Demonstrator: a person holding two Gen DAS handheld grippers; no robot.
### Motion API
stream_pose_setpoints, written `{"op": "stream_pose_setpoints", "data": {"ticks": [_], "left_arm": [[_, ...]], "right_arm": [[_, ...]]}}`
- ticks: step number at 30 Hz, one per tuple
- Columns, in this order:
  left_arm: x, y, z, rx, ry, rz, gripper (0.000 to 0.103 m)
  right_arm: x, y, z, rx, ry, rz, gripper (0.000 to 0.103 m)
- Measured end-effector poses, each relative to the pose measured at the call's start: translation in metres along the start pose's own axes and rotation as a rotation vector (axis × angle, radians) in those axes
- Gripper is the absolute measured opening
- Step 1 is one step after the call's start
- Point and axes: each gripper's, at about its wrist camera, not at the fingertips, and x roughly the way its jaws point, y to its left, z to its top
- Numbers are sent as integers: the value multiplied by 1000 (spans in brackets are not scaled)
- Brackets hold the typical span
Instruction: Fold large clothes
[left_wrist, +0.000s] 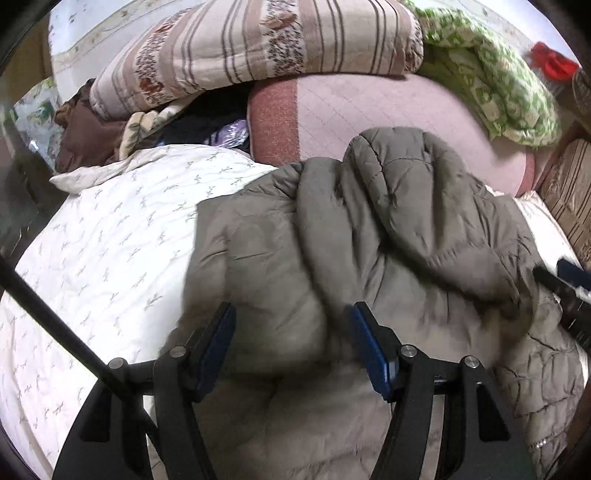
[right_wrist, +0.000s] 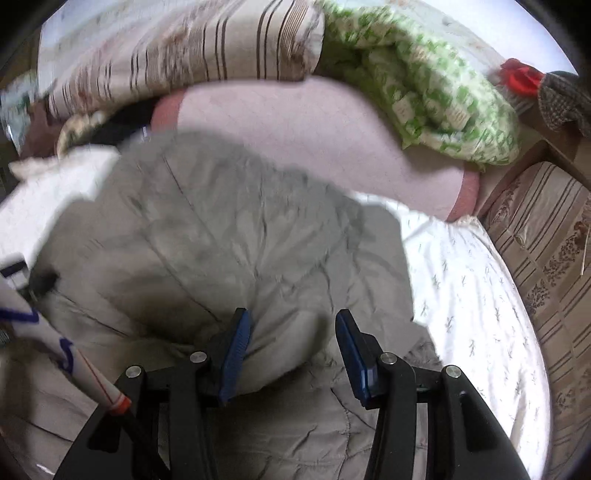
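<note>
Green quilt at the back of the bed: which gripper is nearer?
Right, as a judgement. The right gripper is over the jacket's right part, toward the green quilt; the left gripper is over its left part, farther off.

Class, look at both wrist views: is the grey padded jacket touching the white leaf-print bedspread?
Touching. The left wrist view shows the grey padded jacket lying directly on the white leaf-print bedspread.

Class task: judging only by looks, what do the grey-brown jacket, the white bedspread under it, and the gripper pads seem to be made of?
Jacket: probably padded synthetic shell with a matte finish; stitched quilting lines and puffy folds suggest this.
Bedspread: likely quilted cotton-like cloth, matte white with small printed or embroidered sprigs; I cannot tell which.
Pads: blue, apparently rubber or plastic, with a ribbed face, on black fingers that look like hard plastic.
</note>
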Motion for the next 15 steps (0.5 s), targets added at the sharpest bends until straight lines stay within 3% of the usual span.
{"op": "stream_pose_setpoints", "data": {"ticks": [4,7,9,12,15], "left_arm": [[-14,17,-10,-34,4,-19,64],[-19,35,-22,-73,14,-29,64],[-21,47,-31,-98,21,-26,64],[-25,62,-44,-125,32,-23,64],[-33,78,-55,-133,44,-26,64]], "right_arm": [[-12,8,28,39,-32,71,52],[9,29,31,17,7,112,52],[39,46,21,0,87,136,52],[76,66,0,-42,173,102,53],[65,70,4,-97,144,81,53]]}}
